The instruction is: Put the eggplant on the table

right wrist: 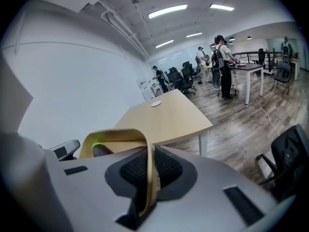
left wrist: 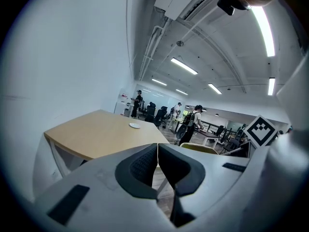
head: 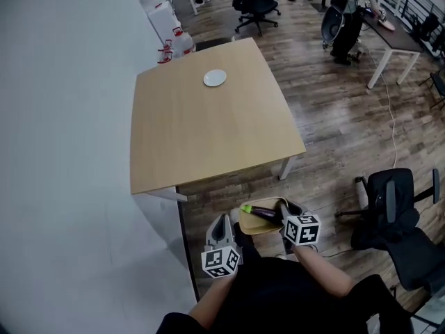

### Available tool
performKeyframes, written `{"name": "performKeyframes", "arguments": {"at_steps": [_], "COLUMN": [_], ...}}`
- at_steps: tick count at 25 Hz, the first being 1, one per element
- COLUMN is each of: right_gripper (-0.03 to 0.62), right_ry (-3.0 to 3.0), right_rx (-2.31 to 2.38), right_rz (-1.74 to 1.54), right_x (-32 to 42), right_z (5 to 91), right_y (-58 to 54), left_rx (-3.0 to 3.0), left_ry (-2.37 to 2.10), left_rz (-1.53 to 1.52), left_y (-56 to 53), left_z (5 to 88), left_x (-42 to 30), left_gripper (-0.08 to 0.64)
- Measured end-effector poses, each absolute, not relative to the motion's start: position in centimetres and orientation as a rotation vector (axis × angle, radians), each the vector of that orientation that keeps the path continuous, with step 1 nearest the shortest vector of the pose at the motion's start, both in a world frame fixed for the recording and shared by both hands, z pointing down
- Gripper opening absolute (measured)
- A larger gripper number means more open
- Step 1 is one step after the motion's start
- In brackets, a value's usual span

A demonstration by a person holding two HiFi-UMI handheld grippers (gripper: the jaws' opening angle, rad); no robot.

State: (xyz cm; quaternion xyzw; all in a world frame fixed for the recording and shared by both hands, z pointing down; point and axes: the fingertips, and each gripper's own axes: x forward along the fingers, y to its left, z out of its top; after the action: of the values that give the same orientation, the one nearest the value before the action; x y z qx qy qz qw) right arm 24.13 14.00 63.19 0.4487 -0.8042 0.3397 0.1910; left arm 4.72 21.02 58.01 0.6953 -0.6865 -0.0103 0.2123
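Note:
A purple eggplant [head: 263, 213] with a green stem lies in a tan bowl [head: 259, 226], held just short of the near edge of the wooden table [head: 208, 124]. My right gripper [head: 282, 213] is shut on the bowl's right rim. In the right gripper view the thin rim [right wrist: 150, 170] is pinched between the pads, and the eggplant's stem end [right wrist: 98, 149] shows inside the bowl [right wrist: 113, 135]. My left gripper [head: 224, 223] hangs beside the bowl's left side, apart from it. Its pads meet with nothing between them [left wrist: 157, 153]. A white plate [head: 215, 78] sits far back on the table.
A white wall runs along the left. A black office chair [head: 400, 221] and a bottle [head: 361, 190] stand on the wood floor at the right. Water jugs [head: 175, 46] sit behind the table. A person [head: 348, 19] stands by another desk far back.

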Motion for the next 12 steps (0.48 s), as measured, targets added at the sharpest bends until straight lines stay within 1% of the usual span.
{"name": "performKeyframes", "arguments": {"at_steps": [4,12], "right_gripper": [0.081,0.08], "right_ry": [-2.242,-2.177], "right_rx": [1.285,1.275], "right_rz": [0.91,0.992], "right_x": [20.6,13.7], "right_z": [63.7,64.7], "right_y": [8.9,0.8], "left_rx": [1.932,1.919], "left_ry": [-1.864,-1.856], "left_rz": [-0.009,0.02], "left_y": [16.3,8.4], "left_z": [59.7,59.5], "left_x": [1.3,-6.9], "left_gripper": [0.015,0.015]}}
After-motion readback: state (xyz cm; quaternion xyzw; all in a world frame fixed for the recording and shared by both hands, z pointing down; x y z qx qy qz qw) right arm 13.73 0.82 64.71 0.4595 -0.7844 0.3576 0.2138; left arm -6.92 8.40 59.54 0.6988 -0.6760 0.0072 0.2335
